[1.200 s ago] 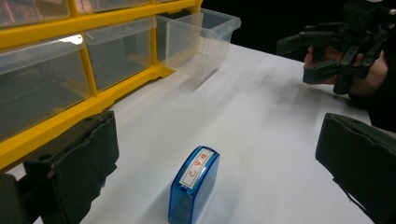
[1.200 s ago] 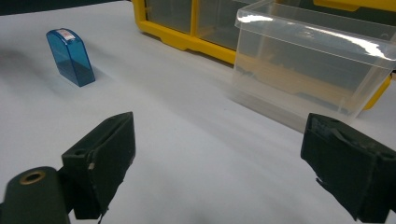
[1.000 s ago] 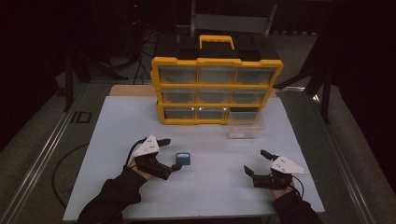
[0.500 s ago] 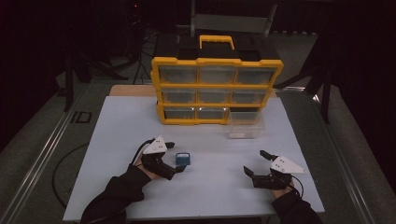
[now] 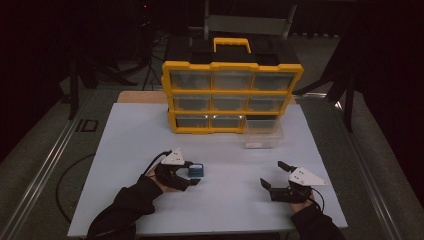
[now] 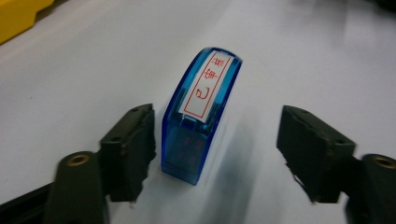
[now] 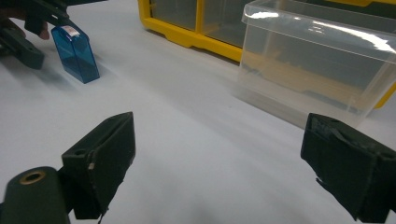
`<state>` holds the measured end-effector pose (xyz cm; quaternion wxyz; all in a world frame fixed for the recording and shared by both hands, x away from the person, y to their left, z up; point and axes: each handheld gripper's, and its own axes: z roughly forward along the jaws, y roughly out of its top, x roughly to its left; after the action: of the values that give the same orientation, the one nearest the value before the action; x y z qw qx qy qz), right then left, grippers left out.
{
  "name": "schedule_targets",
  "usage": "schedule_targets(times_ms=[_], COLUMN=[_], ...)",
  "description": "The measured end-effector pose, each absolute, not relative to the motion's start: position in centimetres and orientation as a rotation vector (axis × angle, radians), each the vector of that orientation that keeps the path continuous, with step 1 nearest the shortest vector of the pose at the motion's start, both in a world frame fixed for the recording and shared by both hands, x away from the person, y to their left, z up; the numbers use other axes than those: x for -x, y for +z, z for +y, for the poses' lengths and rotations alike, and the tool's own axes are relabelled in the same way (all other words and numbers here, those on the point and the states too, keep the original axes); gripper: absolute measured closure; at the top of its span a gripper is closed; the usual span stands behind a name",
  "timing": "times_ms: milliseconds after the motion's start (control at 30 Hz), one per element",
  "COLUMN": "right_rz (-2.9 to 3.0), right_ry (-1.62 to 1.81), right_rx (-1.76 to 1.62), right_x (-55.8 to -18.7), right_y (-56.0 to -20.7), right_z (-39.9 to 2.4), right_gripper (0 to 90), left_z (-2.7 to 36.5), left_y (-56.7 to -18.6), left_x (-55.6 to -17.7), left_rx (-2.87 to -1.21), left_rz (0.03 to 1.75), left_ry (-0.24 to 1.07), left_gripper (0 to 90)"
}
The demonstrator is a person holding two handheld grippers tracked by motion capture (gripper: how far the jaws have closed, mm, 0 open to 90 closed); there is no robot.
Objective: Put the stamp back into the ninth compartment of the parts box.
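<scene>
left gripper [image 6: 215, 154]: jaws have just been closing, w/ the blue stamp [image 6: 200, 116] standing between them. l. pad just beside or touching the stamp's side, can't tell which; r. pad well apart from it, so no pinch yet. stamp stands upright on the white table [image 5: 130, 145], label w/ red characters on top, near the table's front-left area; in the high view it sits at the left gripper [image 5: 192, 176] tips.

right gripper [image 7: 219, 172]: jaws spread wide, nothing between them, over bare table near the front-right edge.

clear bin [image 7: 322, 70] stands ahead of the right gripper, just in front of the yellow drawer cabinet [image 5: 232, 90]. open table surface lies between both grippers and between the stamp and cabinet.
</scene>
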<state>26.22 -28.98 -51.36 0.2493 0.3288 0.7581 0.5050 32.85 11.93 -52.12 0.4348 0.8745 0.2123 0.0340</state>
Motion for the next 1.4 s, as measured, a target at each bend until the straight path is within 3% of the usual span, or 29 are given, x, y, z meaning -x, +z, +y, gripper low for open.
schedule_targets(times_ms=[933, 1400], right_rz=[2.064, 2.068], right_ry=[1.367, 1.374], right_rx=[-0.900, -0.902], right_x=[-26.3, -26.3], right_y=[-51.4, -51.4], right_z=[-29.0, -29.0], right_gripper=[10.2, 10.2], left_z=[11.6, 11.1], left_y=[-52.0, -51.5], left_x=[-34.3, -34.4], left_rx=[-2.202, -2.206], left_rz=[0.447, 0.447], left_ry=[0.042, 0.037], left_gripper=[66.7, 69.7])
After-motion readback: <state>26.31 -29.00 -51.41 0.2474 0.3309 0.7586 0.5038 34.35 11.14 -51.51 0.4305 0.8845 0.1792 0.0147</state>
